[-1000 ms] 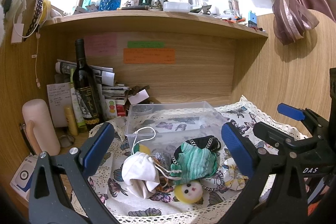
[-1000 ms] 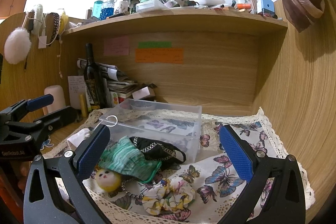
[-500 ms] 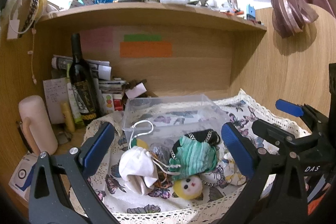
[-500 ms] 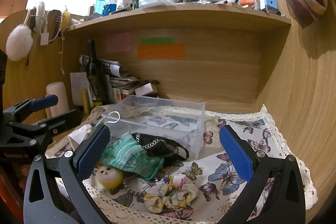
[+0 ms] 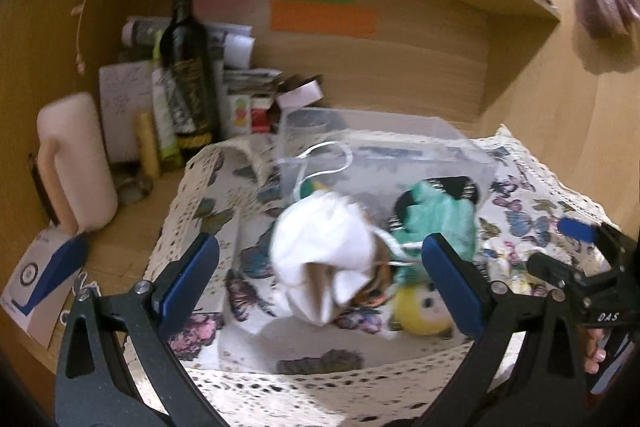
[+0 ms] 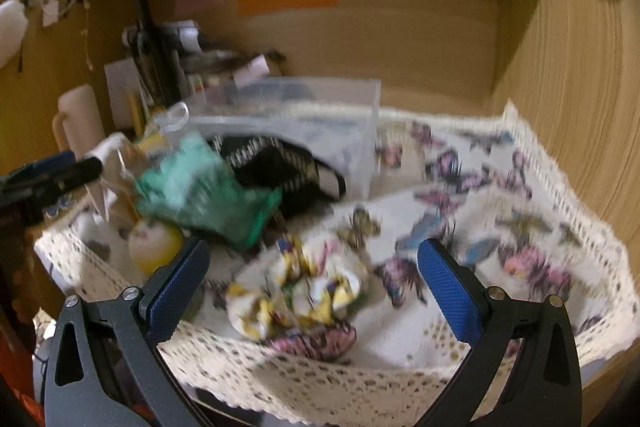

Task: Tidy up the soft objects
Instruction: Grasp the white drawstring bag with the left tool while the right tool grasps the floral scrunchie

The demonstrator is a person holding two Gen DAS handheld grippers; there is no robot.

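The soft things lay in a heap on the butterfly cloth (image 5: 208, 211) on the desk, just in front of the clear plastic box (image 5: 380, 147). Both hand-held grippers were wide apart and held nothing: the left hand-held gripper (image 5: 320, 283) pointed at the white drawstring bag (image 5: 324, 251), and the right hand-held gripper (image 6: 312, 287) pointed at the flowery scrunchie (image 6: 300, 295). I think the bag's strings could snag the green cloth (image 5: 440, 219) and the little yellow doll (image 5: 424, 311) touching it, so one pull might drag the whole heap. The wine bottle (image 5: 188, 67) stood near and a wide swing could tip it. Both pictures were blurry, so aiming was hard. The left view showed the bag clearly; the right view showed it only partly, but it showed the scrunchie and black chain bag (image 6: 280, 167) better.
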